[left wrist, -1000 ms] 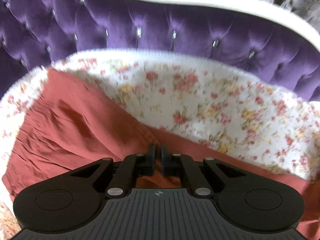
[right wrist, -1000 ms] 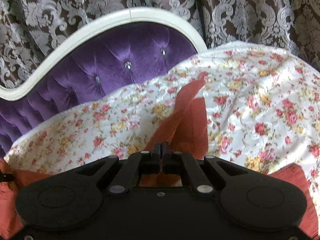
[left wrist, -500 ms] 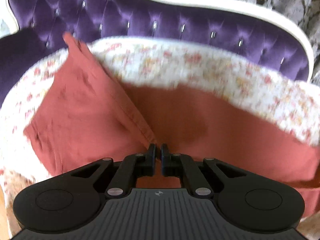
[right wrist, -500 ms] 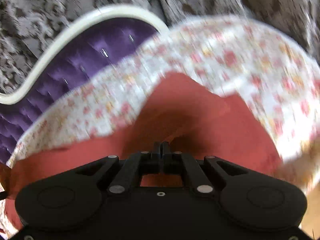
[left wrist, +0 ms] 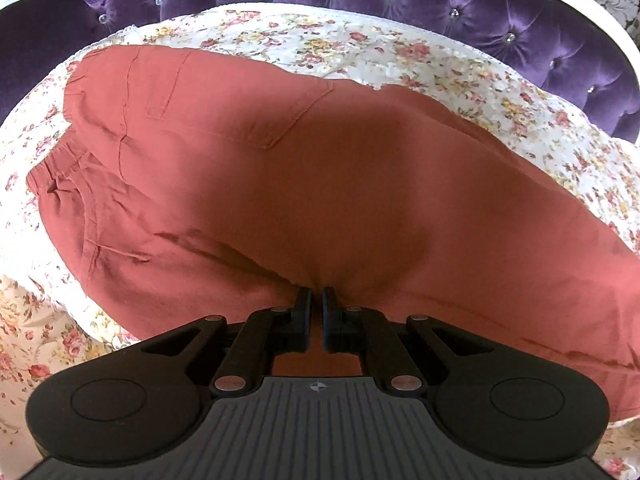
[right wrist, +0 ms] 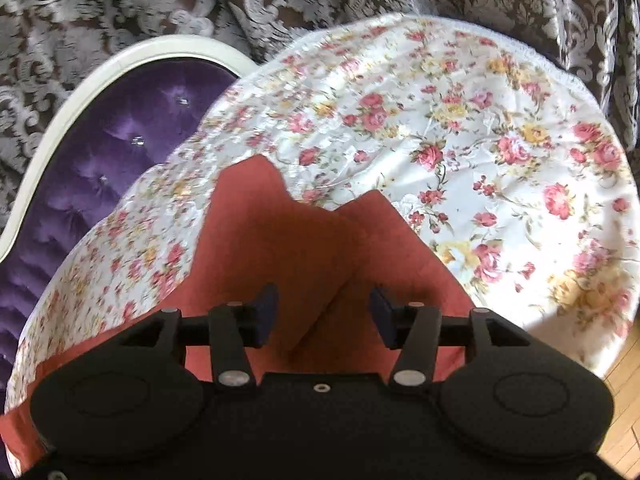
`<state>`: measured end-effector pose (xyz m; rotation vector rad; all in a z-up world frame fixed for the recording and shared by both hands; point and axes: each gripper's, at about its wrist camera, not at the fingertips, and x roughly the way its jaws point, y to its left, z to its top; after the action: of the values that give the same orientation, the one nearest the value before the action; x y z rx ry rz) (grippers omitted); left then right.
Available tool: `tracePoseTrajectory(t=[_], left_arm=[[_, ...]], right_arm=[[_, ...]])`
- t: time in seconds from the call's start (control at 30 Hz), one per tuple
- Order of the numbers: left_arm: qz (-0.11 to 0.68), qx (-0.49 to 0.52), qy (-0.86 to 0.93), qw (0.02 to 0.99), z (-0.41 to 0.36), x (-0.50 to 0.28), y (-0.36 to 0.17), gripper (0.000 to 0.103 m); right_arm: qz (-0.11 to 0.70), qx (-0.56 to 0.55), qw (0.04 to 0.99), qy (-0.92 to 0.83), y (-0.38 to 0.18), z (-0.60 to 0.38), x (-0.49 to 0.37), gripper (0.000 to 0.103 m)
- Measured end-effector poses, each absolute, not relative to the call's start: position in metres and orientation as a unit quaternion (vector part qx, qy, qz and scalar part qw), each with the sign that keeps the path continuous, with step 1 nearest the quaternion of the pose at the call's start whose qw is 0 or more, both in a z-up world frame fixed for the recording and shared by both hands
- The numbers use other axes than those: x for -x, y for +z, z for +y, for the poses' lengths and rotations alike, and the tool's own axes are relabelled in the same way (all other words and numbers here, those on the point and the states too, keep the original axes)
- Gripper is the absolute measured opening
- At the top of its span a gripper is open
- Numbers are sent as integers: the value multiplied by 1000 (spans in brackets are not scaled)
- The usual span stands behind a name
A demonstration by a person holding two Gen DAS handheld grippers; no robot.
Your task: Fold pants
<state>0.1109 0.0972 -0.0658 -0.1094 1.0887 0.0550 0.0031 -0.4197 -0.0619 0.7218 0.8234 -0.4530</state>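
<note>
Now: left gripper [left wrist: 316, 306] fingers clenched on pants [left wrist: 320, 184] fold; right gripper [right wrist: 323, 307] fingers just opening, released, pants leg between, untouched.

A home bedroom, by the look of it — a bed spread with a floral sheet [right wrist: 460, 128], a tufted purple velvet headboard [left wrist: 460, 12] framed in white, damask curtains [right wrist: 120, 4] behind, wood flooring [right wrist: 624, 392].
</note>
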Motion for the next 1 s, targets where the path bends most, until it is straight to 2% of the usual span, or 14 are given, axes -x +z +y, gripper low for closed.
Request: tracePoseTrajectory(t=[0.1,0.13,0.17,0.2,0.4,0.57,0.63,0.67,0.77,0.83,0.87,1.0], left_arm=[[517,50,26,854,96,-110,-67,6],[517,48,26,854,96,-110,-68,6],[517,47,26,854,95,-110,-68,6],[518,45,26,854,95,-110,-68,6],[517,43,25,854,95,-108,-68,6],[516,36,25,856,93,-107,-68,6],[516,35,24,855,93,-107,-67,6],[519,36,21,854,94,-107,-66,6],[521,48,12,852,103,-106,-58,8],[514,53,12,856,113,-104,-48,12],[511,53,13,858,118,-104,-44,12],[494,43,34,868,144,-105,-28,13]], right_arm=[[383,-340,830,-219,-67,-422,-11,56],[383,-333,832,-222,-66,-421,-13,37],[383,-331,836,-214,-65,-420,-14,10],[374,-339,840,-201,-61,-419,-13,9],[321,-260,884,-217,-4,-393,29,9],[375,-257,859,-233,-21,-401,45,9],[426,-256,836,-231,-42,-403,36,17],[435,-260,829,-236,-48,-403,34,17],[417,-263,833,-251,-40,-400,38,22],[391,-251,848,-256,-26,-393,40,45],[381,-241,856,-254,-18,-387,40,49],[360,-178,893,-206,9,-348,24,50]])
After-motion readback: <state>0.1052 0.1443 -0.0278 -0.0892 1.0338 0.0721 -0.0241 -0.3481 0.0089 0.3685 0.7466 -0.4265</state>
